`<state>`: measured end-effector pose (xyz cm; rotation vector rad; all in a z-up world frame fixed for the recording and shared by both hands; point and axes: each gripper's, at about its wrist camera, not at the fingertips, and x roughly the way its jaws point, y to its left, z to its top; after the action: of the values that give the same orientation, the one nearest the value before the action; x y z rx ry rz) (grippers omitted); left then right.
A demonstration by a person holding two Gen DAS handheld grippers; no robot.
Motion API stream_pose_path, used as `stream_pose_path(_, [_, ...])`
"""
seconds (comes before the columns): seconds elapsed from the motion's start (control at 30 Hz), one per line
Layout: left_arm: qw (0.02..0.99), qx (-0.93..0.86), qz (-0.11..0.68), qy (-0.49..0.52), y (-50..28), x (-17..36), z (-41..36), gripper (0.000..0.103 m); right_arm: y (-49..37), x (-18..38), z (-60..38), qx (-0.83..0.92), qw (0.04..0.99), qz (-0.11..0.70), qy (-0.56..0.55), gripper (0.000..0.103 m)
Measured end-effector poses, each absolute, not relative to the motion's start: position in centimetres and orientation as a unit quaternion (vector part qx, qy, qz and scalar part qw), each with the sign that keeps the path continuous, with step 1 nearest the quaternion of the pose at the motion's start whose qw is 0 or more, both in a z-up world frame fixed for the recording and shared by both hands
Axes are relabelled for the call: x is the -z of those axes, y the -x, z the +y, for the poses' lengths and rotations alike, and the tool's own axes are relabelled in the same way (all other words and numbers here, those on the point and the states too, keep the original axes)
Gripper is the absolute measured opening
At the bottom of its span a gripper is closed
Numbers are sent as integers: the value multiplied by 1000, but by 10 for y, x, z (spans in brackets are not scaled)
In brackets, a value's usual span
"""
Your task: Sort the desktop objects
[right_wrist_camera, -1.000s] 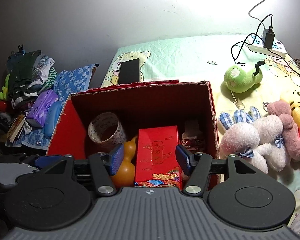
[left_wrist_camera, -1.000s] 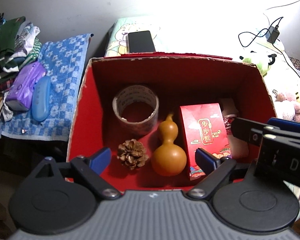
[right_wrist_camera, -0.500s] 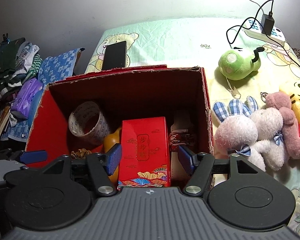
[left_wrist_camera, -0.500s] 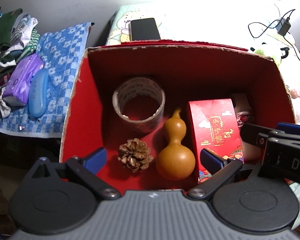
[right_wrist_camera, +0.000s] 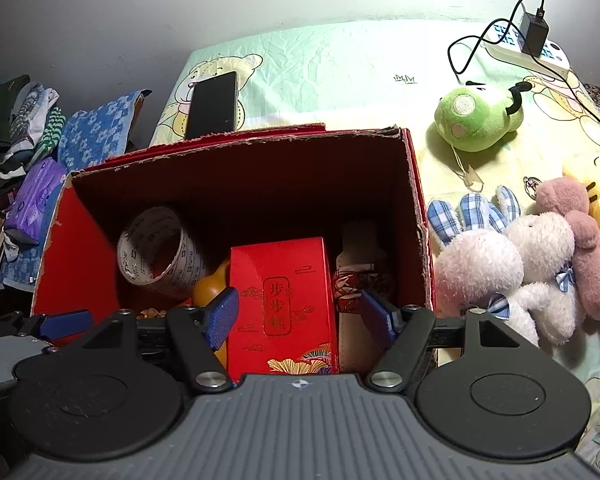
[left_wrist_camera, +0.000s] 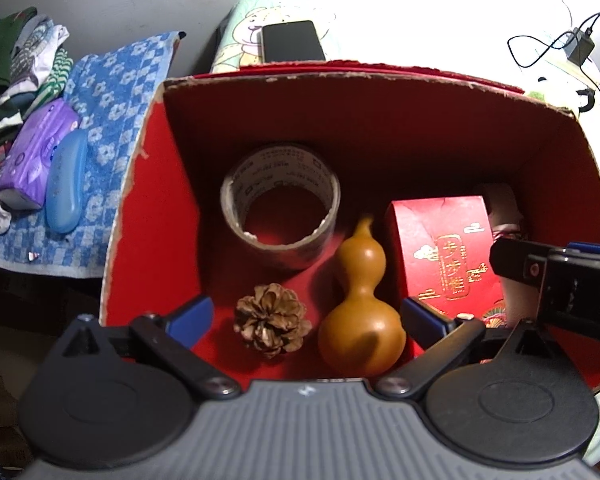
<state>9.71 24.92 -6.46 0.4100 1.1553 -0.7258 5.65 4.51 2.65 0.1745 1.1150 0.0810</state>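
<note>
Right wrist view: both grippers sit lower over the box point(right_wrist_camera: 418, 216) than before. Right gripper point(right_wrist_camera: 298, 316) (jaws just widening) straddles the red packet point(right_wrist_camera: 284, 300), untouched; left gripper point(left_wrist_camera: 306, 318) gapes around pinecone point(left_wrist_camera: 272, 320) and gourd point(left_wrist_camera: 360, 316). Behind the packet, something stays half hidden.

The red box point(left_wrist_camera: 152, 216) is open on top. Tape roll point(left_wrist_camera: 280, 216), pine cone point(left_wrist_camera: 272, 320), gourd point(left_wrist_camera: 360, 300) and red packet point(right_wrist_camera: 284, 304) crowd its floor; bare floor remains along the left wall.

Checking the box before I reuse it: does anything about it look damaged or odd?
The red cardboard box has a frayed, torn top rim, showing pale card along the left edge and back wall. Inside, the brown pine cone, tan gourd and clear tape roll look intact.
</note>
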Motion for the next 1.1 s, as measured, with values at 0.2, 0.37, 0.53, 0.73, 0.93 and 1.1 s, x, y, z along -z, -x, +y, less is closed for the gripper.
stream_pose_path(0.2, [737, 336, 552, -200, -103, 72, 247, 101, -59, -22, 49, -36, 838, 538, -78, 72])
stream_pose_path(0.37, [722, 340, 562, -219, -103, 74, 245, 101, -61, -17, 50, -36, 832, 548, -79, 75])
stream_pose_path(0.53, [701, 337, 583, -235, -108, 77, 239, 101, -64, -17, 52, -36, 829, 552, -77, 77])
stream_pose_path(0.73, [690, 337, 591, -245, -113, 78, 235, 101, -68, -17, 51, -35, 826, 556, -88, 79])
stream_pose_path(0.93, [683, 339, 597, -249, -119, 77, 230, 101, -72, -18, 49, -30, 825, 556, -95, 80])
stream_pose_path(1.1, [680, 343, 596, -255, -119, 75, 226, 101, -76, -18, 50, -29, 825, 558, -91, 81])
